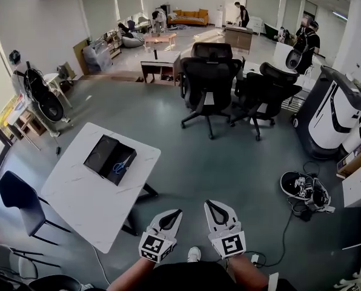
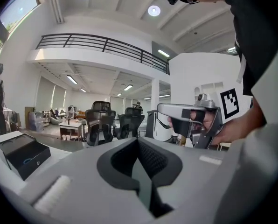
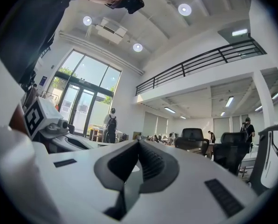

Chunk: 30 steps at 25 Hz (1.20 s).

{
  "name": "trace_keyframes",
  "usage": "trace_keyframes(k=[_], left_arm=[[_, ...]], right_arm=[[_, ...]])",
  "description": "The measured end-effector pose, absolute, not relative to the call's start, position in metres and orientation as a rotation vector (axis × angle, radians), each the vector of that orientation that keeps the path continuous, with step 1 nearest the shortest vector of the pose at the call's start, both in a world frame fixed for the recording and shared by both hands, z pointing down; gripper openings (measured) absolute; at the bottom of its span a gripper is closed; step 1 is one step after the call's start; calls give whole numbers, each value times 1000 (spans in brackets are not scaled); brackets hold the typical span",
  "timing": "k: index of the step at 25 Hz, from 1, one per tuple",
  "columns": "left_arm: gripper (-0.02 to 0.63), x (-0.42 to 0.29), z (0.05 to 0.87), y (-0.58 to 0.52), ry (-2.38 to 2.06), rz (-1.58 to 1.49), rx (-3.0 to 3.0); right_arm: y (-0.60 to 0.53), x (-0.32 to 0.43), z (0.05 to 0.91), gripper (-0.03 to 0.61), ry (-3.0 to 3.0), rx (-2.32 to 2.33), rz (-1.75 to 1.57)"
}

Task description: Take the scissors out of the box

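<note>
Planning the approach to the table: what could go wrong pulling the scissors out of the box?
1. The left hand-held gripper and right hand-held gripper are both shut and empty; unless one opens before reaching in, it will likely just push the scissors.
2. The scissors lie flat in the black box, so the jaws may catch its wall and slide it across the white table.
3. A cable trails on the floor near the person's feet: possible trip.

Black box (image 1: 102, 154), blue-handled scissors (image 1: 121, 165), white faintly veined table (image 1: 83, 205), grey floor (image 1: 229, 162), black office chairs (image 1: 208, 79), orange sofa (image 1: 189, 17)
</note>
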State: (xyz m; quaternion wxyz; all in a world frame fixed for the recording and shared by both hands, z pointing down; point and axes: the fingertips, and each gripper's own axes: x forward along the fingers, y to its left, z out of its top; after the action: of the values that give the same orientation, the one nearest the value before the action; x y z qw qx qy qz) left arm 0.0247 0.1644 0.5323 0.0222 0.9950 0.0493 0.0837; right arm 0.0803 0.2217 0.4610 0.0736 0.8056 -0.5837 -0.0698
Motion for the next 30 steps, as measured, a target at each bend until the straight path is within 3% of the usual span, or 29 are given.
trace_keyframes(k=[14,30], left_arm=[[9,75,531,160,97,287,3105],[9,108,500,56,47,141,3130]], right_arm=[[227,137,480,8,-1777,2476,-145],[131,162,461,8,-1787,2476,-156]])
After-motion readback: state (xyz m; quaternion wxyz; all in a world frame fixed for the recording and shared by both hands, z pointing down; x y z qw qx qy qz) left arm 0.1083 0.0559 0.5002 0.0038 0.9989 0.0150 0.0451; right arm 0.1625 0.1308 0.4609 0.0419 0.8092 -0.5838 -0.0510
